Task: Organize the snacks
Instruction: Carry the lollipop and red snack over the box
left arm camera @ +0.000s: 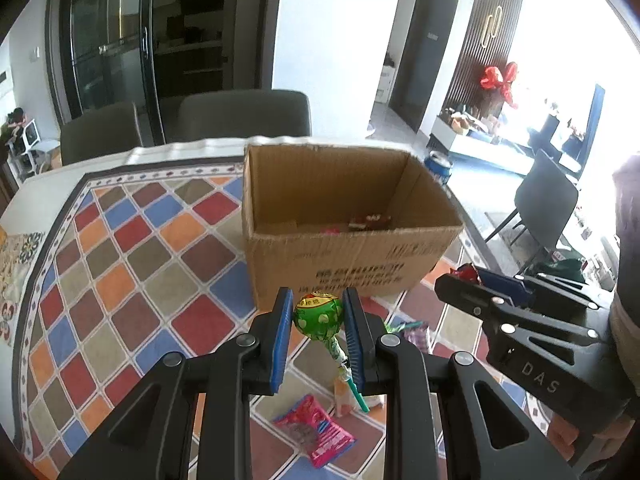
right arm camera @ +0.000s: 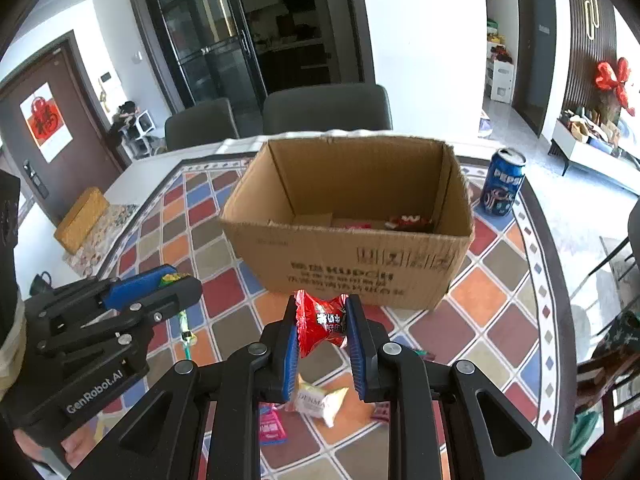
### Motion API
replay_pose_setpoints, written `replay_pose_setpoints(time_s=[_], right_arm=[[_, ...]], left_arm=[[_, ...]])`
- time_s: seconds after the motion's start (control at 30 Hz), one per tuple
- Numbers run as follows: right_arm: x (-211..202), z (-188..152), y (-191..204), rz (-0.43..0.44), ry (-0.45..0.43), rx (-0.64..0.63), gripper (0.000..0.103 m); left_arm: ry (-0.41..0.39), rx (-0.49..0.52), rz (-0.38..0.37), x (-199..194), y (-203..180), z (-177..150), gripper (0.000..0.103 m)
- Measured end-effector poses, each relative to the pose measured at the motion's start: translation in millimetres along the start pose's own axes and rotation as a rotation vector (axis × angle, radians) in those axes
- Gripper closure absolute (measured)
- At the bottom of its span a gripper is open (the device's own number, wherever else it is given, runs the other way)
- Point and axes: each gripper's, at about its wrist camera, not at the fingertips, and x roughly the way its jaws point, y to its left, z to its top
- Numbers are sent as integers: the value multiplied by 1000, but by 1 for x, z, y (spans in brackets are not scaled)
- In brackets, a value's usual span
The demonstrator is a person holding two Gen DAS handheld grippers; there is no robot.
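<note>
An open cardboard box [left arm camera: 348, 256] [right arm camera: 352, 268] stands on the patterned tablecloth with a few snack packets inside. My left gripper [left arm camera: 316, 320] is shut on a green lollipop [left arm camera: 318, 317], held above the table in front of the box; its green stick hangs down. My right gripper [right arm camera: 322, 322] is shut on a red snack packet [right arm camera: 320, 322], also just in front of the box. The right gripper [left arm camera: 480, 280] shows in the left wrist view at right. The left gripper [right arm camera: 168, 280] shows in the right wrist view at left.
Loose snacks lie on the cloth below: a pink packet [left arm camera: 316, 430], a pale packet [right arm camera: 322, 400], a purple one [left arm camera: 416, 336]. A blue Pepsi can [right arm camera: 502, 182] stands right of the box. Two grey chairs [right arm camera: 328, 108] stand behind the table.
</note>
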Motion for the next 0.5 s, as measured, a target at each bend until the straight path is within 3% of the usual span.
replay_pose_setpoints(time_s=[0.5], right_arm=[[1, 33, -16, -2, -59, 12, 80]], left_arm=[[-64, 44, 22, 6, -9, 40, 77]])
